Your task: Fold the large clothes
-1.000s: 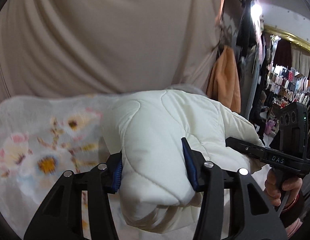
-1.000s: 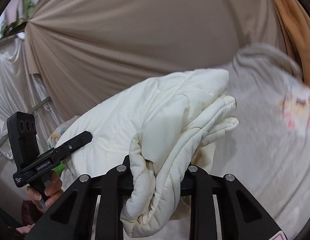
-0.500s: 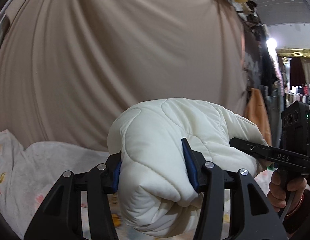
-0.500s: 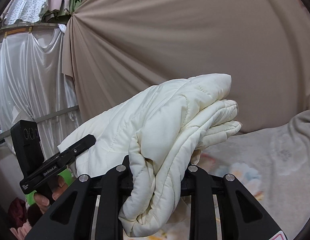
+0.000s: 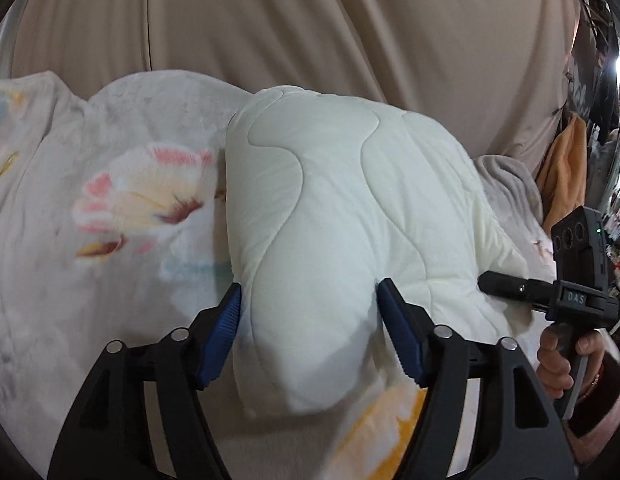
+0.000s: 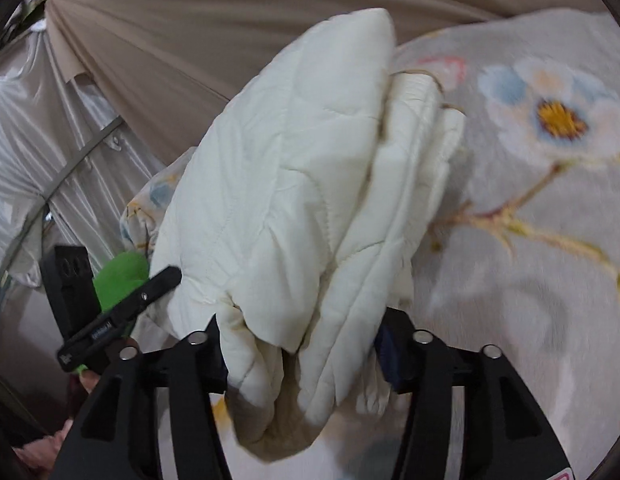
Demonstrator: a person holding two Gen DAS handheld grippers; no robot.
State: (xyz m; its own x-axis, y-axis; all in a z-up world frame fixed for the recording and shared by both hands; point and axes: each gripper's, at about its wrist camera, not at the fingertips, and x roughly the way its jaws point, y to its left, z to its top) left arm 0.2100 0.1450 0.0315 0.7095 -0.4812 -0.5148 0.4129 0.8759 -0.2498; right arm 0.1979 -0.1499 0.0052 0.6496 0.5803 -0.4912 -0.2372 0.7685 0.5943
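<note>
A cream quilted padded garment (image 5: 334, 216), folded into a thick bundle, hangs between both grippers just above the floral blanket. My left gripper (image 5: 308, 312) is shut on one end of it, blue pads pressed into the padding. My right gripper (image 6: 300, 340) is shut on the other end (image 6: 294, 184), where several folded layers show. The right gripper also shows in the left wrist view (image 5: 550, 296), held by a hand. The left gripper shows in the right wrist view (image 6: 122, 312).
A grey-white blanket with flower prints (image 5: 110, 208) covers the surface below and also shows in the right wrist view (image 6: 530, 200). A beige curtain (image 5: 310, 20) hangs behind. White satin drapes (image 6: 30, 128) hang at left. An orange cloth (image 5: 566, 168) hangs at right.
Both grippers have swung the bundle down from in front of the curtain to low over the floral blanket. The grips have not changed.
</note>
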